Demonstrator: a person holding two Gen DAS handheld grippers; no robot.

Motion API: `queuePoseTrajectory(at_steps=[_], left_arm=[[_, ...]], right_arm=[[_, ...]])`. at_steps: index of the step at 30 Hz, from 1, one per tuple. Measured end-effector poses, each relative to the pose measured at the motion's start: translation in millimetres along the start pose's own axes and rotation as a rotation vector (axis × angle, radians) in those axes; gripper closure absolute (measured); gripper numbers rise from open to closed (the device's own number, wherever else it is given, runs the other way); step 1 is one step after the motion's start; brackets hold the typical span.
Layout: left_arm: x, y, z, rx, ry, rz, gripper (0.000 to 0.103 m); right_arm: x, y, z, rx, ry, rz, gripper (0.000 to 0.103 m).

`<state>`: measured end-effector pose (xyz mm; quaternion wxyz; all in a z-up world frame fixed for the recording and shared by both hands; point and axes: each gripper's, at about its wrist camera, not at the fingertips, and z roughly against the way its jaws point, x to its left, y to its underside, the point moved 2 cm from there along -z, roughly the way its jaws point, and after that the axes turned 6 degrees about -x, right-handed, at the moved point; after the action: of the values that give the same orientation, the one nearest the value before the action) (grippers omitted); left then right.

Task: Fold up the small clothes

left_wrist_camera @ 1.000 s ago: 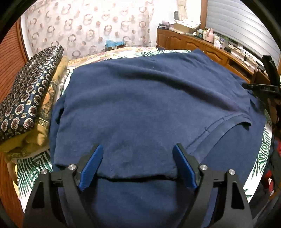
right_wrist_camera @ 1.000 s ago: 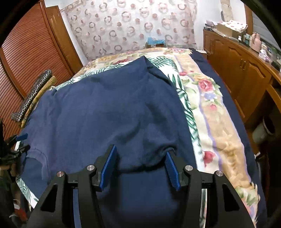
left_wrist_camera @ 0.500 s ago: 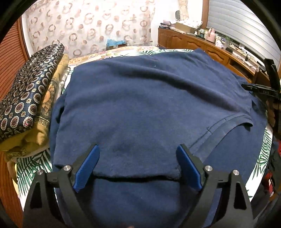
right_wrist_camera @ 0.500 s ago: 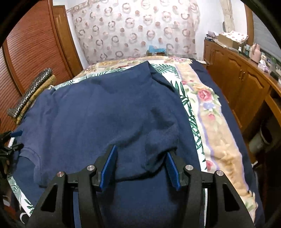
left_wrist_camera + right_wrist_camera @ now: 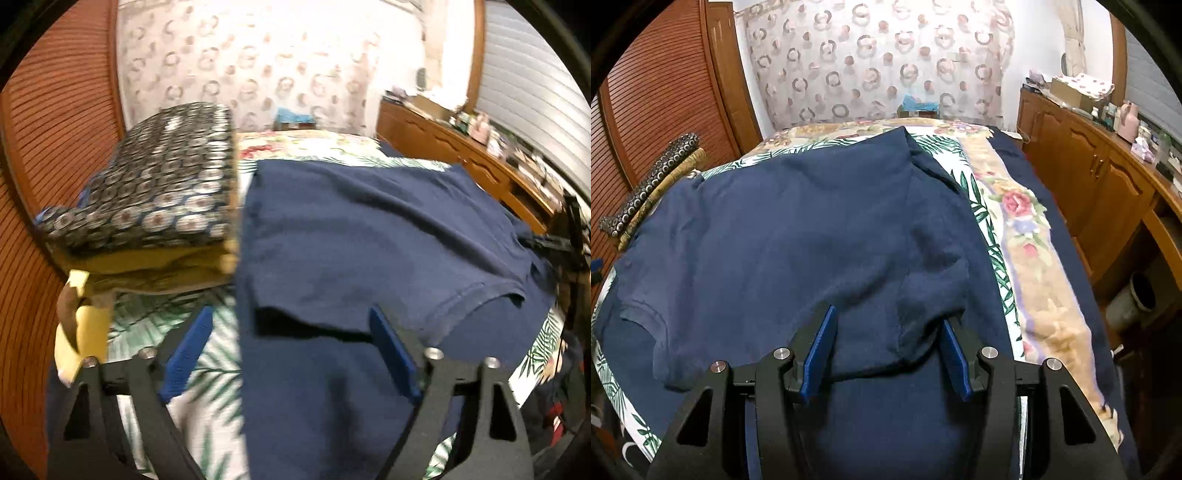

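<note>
A navy blue shirt (image 5: pixel 369 229) lies spread on the bed, with its near part folded back on itself. My left gripper (image 5: pixel 290 317) hovers over the shirt's left edge. Its jaws stand wide and are closing, the folded hem lies below and between them, and the pads do not press on it. This view is blurred. In the right wrist view the shirt (image 5: pixel 798 240) fills the middle. My right gripper (image 5: pixel 888 317) stands open over its near folded hem. A raised fold of cloth sits by the right pad (image 5: pixel 955 354).
A stack of folded clothes (image 5: pixel 159 192), patterned on top and yellow below, sits at the bed's left edge; it also shows far left as the stack (image 5: pixel 653 177). The leaf and flower bedspread (image 5: pixel 1027 229) shows around the shirt. Wooden cabinets (image 5: pixel 1089 173) run along the right.
My left gripper has swung left: the folded stack now looms close and the shirt's left edge lies between the jaws. The right gripper has barely moved; a fold has bunched by its right pad.
</note>
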<state>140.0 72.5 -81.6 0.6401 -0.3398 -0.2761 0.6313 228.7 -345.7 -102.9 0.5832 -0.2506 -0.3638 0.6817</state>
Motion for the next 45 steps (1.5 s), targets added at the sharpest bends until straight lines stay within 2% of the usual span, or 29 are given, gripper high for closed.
queuePoseTrajectory(at_steps=[2, 4, 6, 11, 13, 15, 17, 19, 29, 33, 35, 38, 41, 45], left_arm=[[12.0, 0.8, -3.7, 0.025, -0.009, 0.035, 0.042], [15.7, 2.2, -8.1, 0.041, 0.022, 0.064, 0.051], [12.5, 3.8, -13.6, 0.051, 0.063, 0.071, 0.054], [5.7, 4.6, -32.7, 0.076, 0.032, 0.058, 0.055], [4.3, 6.4, -40.3, 0.087, -0.012, 0.035, 0.055], [4.7, 7.1, -42.7, 0.09, 0.02, 0.045, 0.056], [2.3, 6.3, -42.4, 0.089, 0.029, 0.031, 0.072], [-0.1, 4.9, -42.9, 0.092, 0.035, 0.018, 0.077], [-14.8, -5.2, -23.7, 0.013, 0.016, -0.058, 0.077], [-21.6, -5.0, -34.0, 0.049, 0.016, -0.08, 0.077], [-17.5, -4.7, -43.3, 0.078, -0.021, -0.068, 0.077], [-8.5, -4.5, -44.6, 0.065, -0.072, -0.038, 0.077], [-5.8, -4.9, -42.1, 0.054, -0.084, -0.029, 0.076], [-7.8, -1.6, -47.1, 0.079, -0.087, -0.054, 0.076]], right_arm=[[-0.4, -0.3, -0.1, 0.0, -0.002, -0.001, 0.046], [-1.1, -0.4, -0.3, -0.001, -0.005, -0.002, 0.045], [-1.7, -0.5, -0.5, -0.001, -0.006, -0.002, 0.045], [-1.6, -0.2, -0.2, -0.001, -0.004, -0.001, 0.045], [-1.9, 0.0, -0.2, -0.001, -0.004, 0.001, 0.045], [-3.0, 0.0, 0.0, 0.0, -0.003, 0.004, 0.045], [-3.5, -0.3, -0.2, 0.0, -0.002, 0.005, 0.045], [-3.3, -0.2, -0.2, 0.0, -0.001, 0.007, 0.045], [-2.2, -0.8, -1.1, 0.003, 0.011, 0.024, 0.045], [-2.1, -0.6, -1.0, 0.003, 0.011, 0.024, 0.045], [-2.2, -0.5, -0.9, 0.003, 0.01, 0.023, 0.045], [-1.9, -0.4, -0.9, 0.002, 0.011, 0.024, 0.045], [-1.7, -0.6, -1.2, 0.004, 0.014, 0.028, 0.045], [-1.6, -0.7, -1.5, 0.004, 0.014, 0.03, 0.044]])
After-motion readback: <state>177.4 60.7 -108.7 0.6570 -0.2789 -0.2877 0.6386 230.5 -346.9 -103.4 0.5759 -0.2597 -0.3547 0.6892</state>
